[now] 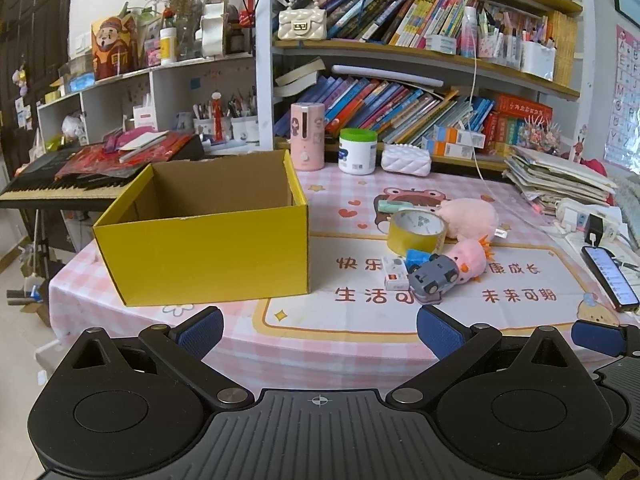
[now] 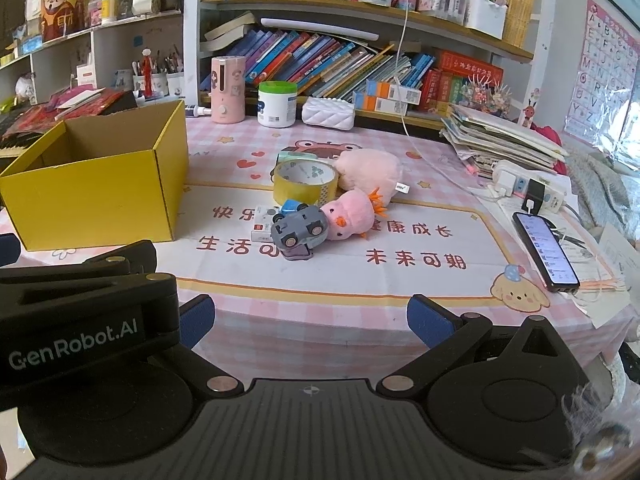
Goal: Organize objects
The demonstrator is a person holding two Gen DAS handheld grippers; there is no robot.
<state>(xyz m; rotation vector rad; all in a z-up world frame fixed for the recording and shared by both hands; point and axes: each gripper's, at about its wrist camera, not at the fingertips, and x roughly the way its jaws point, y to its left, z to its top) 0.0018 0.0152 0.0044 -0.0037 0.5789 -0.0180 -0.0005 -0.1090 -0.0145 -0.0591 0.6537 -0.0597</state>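
Both tools hang back over the near edge of the counter, each with its jaws spread wide and nothing between them: the left hand-held gripper faces the gap between box and pile, and the right hand-held gripper faces the pile itself.

The yellow cardboard box stands open and looks empty on the left side of the pink cloth. To its right, well apart from it, the loose things lie heaped together: a grey toy car at the front, tipped on its side over a small white carton, a blue block just behind, a small pink plush touching the car, a roll of yellow tape standing on edge, and a larger pink plush behind that.

No item has been moved yet, so the step in hand appears to be the first pick. The car is the sensible start: it is nearest and on top. The right tool would best close across the car's narrow body, not the wheels, and lift straight up so the carton and plush stay put. The phone and its cable at the right deserve a wide berth.
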